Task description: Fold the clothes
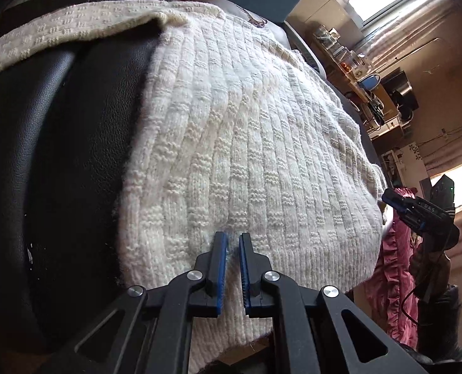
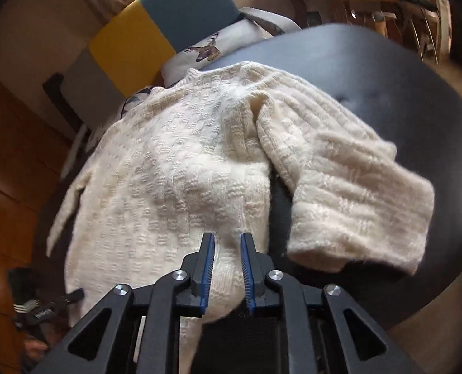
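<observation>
1. Spreading under everything: a broad black leather-look cushioned surface (image 1: 59,155), dark and rounded, carrying the garment.
2. Lying across it: a cream chunky-knit sweater with a basket-weave rib pattern (image 1: 246,155), body flat and hem toward both cameras; one sleeve (image 2: 349,193) folded back over itself on the right in the right wrist view, its cuff resting on the black surface, a dark gap between sleeve and body.
3. Standing behind the sweater: a yellow and teal upholstered panel (image 2: 168,21) and a pale cushion printed with a deer (image 2: 212,50).
4. Hanging past the sweater's far edge in the left wrist view: a pink ruffled cloth (image 1: 392,274).
5. Pinching the hem: the left gripper (image 1: 231,243), black with blue pads, jaws almost together on a thin fold of knit.
6. Gripping a thicker bunch of hem at the body's corner nearest the folded sleeve: the right gripper (image 2: 227,243) (jaws a little apart, knit filling the gap, pads pressing on it).
</observation>
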A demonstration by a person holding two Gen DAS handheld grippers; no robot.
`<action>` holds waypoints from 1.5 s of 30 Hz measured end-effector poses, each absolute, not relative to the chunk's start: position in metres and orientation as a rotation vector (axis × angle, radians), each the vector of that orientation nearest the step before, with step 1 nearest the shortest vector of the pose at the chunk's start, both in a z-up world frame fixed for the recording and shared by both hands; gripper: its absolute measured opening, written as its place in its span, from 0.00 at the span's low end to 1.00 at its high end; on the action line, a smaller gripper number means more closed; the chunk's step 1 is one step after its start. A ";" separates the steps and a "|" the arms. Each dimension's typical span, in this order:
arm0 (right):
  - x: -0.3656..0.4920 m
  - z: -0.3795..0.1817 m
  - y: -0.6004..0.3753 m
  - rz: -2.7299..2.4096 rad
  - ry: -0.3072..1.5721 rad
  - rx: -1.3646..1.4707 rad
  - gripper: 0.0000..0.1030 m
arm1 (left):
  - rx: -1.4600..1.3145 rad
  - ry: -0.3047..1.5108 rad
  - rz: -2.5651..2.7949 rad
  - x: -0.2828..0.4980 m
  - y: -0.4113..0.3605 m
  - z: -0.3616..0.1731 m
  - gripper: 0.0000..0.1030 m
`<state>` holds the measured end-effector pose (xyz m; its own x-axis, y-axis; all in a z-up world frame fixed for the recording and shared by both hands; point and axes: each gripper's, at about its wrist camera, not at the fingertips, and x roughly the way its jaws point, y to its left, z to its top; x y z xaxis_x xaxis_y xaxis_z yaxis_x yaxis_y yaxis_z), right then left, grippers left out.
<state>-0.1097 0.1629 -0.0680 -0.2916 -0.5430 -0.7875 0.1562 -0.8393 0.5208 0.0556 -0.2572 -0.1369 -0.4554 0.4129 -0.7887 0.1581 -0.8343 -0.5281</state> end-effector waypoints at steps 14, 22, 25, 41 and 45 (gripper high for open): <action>-0.091 -0.125 0.153 -1.726 -1.019 1.476 0.23 | -1.481 -0.388 2.318 0.033 -0.160 -0.104 0.19; -0.087 -0.042 0.175 -1.636 -1.095 1.134 0.23 | -1.523 -0.134 2.261 0.021 -0.105 -0.119 0.28; -0.087 -0.044 0.186 -1.836 -0.956 1.272 0.26 | -1.525 -0.182 2.255 0.020 -0.110 -0.121 0.28; -0.102 -0.125 0.185 -1.336 -1.397 1.164 0.27 | -1.545 -0.370 2.265 0.022 -0.129 -0.124 0.26; -0.104 -0.077 0.238 -1.446 -1.416 0.969 0.27 | -1.538 -0.352 2.271 0.021 -0.129 -0.123 0.27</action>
<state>-0.1044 0.2379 -0.0765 -0.3204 -0.9464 0.0416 0.0614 0.0231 0.9978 0.0212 -0.1295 -0.1225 -0.3331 0.4389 -0.8346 -0.1655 -0.8986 -0.4065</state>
